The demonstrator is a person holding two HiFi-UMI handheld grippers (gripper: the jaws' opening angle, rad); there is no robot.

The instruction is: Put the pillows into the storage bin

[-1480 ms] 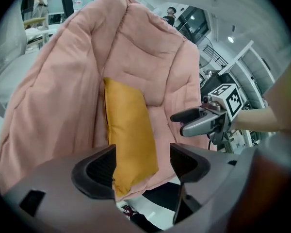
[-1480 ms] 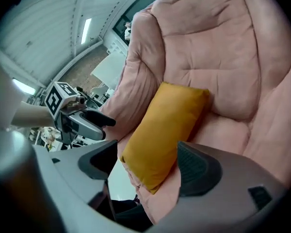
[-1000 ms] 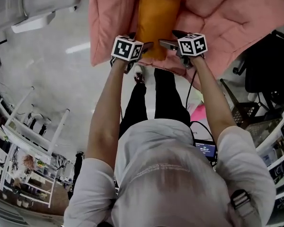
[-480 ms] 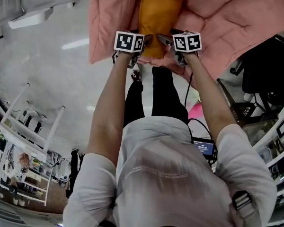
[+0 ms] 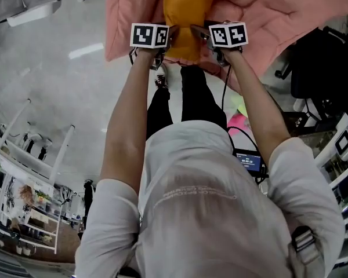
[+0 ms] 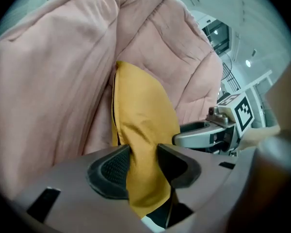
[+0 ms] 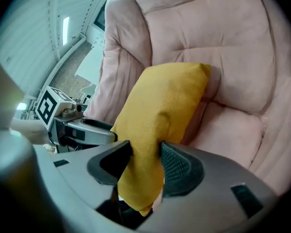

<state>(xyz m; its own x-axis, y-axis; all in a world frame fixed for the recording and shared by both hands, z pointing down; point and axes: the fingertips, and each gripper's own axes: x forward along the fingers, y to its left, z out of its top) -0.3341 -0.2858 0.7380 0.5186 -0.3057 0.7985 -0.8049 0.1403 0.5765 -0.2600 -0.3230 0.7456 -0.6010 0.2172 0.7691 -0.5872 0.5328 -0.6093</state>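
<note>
Yellow first: clamps the left gripper [image 6: 143,154] onto one near corner of a mustard-yellow pillow [image 5: 188,4] and the right gripper [image 7: 145,152] onto the other, after closing both sets of jaws just now onto the cloth, with ribbed pads [image 6: 111,166] pressed in from either side and a flap of fabric poking back past them. Keeps the pillow lying against pink quilted padding [image 5: 267,10], tucked between its puffy folds, at arm's length in front of the body. Counts, judging by the bunched cloth in both gripper views, as a secured two-handed grip and nothing more. Shows no storage bin in any view, so leaves nearly everything to do: pulling the pillow clear of the pink padding, carrying it to the bin, lowering it in and letting go. Reveals no second pillow either, though possibly hides others among the folds. Puts the job, on this evidence, at its very first pickup
</note>
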